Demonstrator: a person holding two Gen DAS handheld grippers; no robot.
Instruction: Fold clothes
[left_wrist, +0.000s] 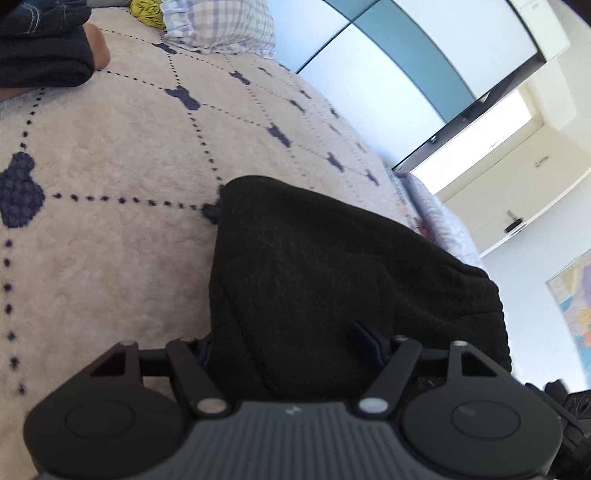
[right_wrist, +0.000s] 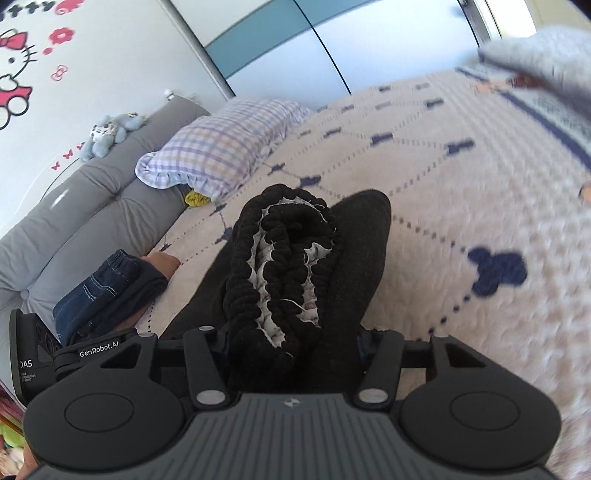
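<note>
Both claws have the same black knit garment between their fingers. Left gripper stands partly open, about midway, with dark cloth filling the gap; fingertips buried in the fabric, so whether the pads really pinch it I cannot tell. Right gripper also about half open, the garment's bunched elastic waistband with white inner lining bulging up between the fingers; cloth packs the gap edge to edge, looks clamped. No containers in view.

Garment sits right at and ahead of each claw: in the left wrist view it rises as a dark mound straight in front of the fingers, draping right; in the right wrist view the waistband roll stands just ahead of the fingers, the dark leg fabric spreading either side. Under it lies a cream fleecy blanket with navy dotted lines and bow shapes. Far ahead-left of the right claw lies a lilac checked pillow against a grey padded headboard. Left of that claw, a person's leg in dark blue jeans rests on the blanket.
</note>
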